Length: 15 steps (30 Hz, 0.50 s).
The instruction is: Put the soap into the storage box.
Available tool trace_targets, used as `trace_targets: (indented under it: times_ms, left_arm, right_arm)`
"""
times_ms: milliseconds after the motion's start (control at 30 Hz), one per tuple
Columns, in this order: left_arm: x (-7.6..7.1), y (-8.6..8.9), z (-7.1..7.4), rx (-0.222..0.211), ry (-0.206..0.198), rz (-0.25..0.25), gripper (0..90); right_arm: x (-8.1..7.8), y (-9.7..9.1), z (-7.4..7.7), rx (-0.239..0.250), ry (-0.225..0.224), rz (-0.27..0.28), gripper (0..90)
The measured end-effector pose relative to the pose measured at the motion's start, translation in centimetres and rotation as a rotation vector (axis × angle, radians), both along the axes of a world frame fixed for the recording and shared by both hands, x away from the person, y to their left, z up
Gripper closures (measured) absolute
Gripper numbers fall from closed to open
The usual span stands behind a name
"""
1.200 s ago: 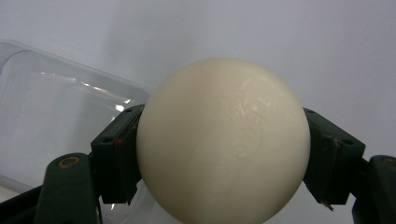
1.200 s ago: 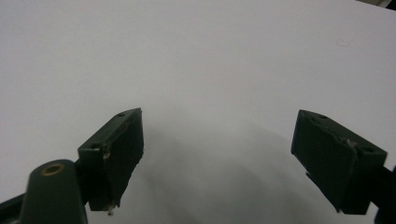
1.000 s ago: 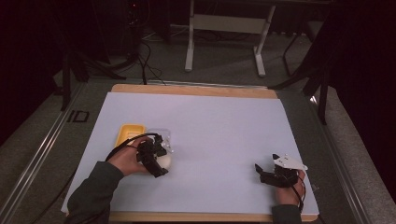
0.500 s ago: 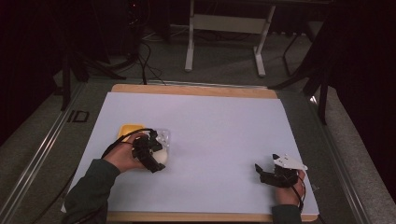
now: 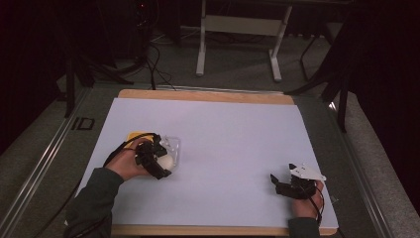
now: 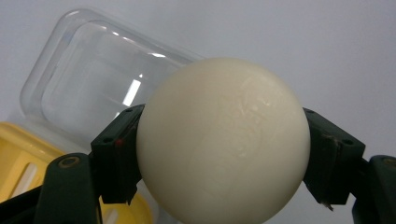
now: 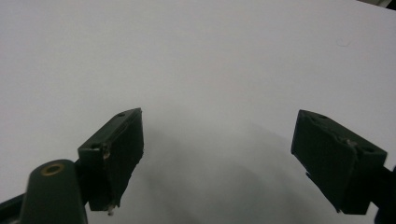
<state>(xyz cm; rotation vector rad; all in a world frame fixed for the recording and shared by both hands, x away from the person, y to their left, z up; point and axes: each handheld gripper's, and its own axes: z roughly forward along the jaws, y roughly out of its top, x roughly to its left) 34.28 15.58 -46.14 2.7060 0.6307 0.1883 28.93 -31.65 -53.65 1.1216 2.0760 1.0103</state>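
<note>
Left gripper (image 5: 157, 162) fingers clamped on cream-white smooth ball (image 6: 223, 142), just beside clear plastic lidded container (image 6: 100, 84) and its yellow plastic base (image 6: 18, 158). Right gripper (image 5: 286, 183) well apart from container, fingers spread wide over white bench (image 5: 233, 134).

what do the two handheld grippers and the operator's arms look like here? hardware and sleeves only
Both grippers are black with two blocky, flat-faced jaws. The left gripper trails a black cable looping back over the hand. The right gripper carries a pale grey three-cornered plate on top and a black cable at the wrist. A brass-coloured pivot screw shows by one jaw. Sleeves are dark grey-green.
</note>
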Motion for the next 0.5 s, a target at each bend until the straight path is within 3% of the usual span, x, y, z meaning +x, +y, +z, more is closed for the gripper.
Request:
trace_targets:
  times_ms: [500]
  left_arm:
    - [0.4,1.4,1.0,-0.003,-0.029,0.040,25.2]
  right_arm:
    - [0.0,0.0,0.0,0.000,0.000,0.000,16.8]
